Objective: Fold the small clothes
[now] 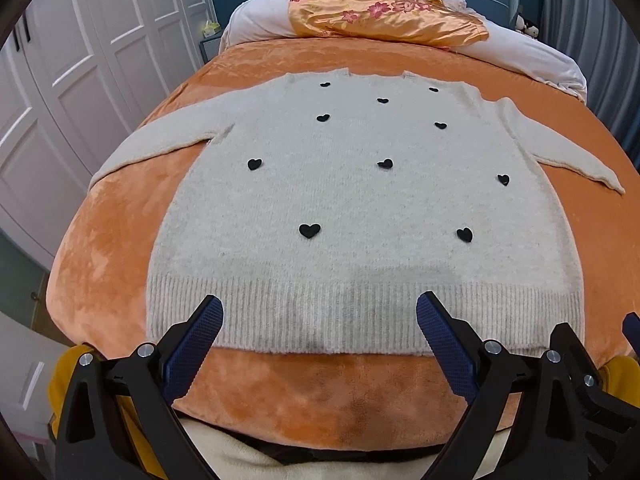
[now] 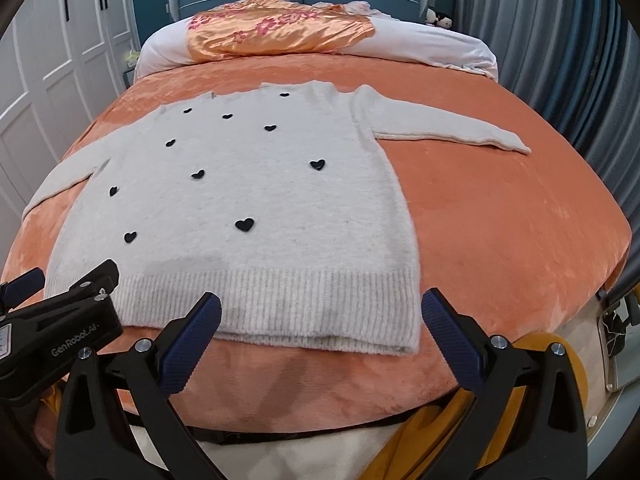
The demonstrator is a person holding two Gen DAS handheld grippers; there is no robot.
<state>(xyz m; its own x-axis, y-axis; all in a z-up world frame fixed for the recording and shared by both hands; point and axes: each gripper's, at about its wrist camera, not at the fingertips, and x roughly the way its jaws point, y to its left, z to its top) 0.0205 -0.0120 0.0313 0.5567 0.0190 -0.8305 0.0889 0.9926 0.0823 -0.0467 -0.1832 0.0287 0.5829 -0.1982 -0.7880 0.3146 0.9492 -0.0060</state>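
Your sweater (image 1: 360,200) lies flat, front up, on the orange blanket (image 1: 112,240), its long axis running away from you: ribbed hem (image 1: 360,312) nearest, neckline far, 2 sleeves spread out sideways. Both grippers hover just short of the hem with jaws wide, holding nothing. The left gripper (image 1: 320,320) faces the hem's middle-left; the right gripper (image 2: 320,316) faces its right corner, so it is nearer the right sleeve (image 2: 440,128). Nothing stands between jaws and fabric. The satin cloth (image 2: 280,32) and pillow (image 2: 432,44) sit well apart at the headboard.
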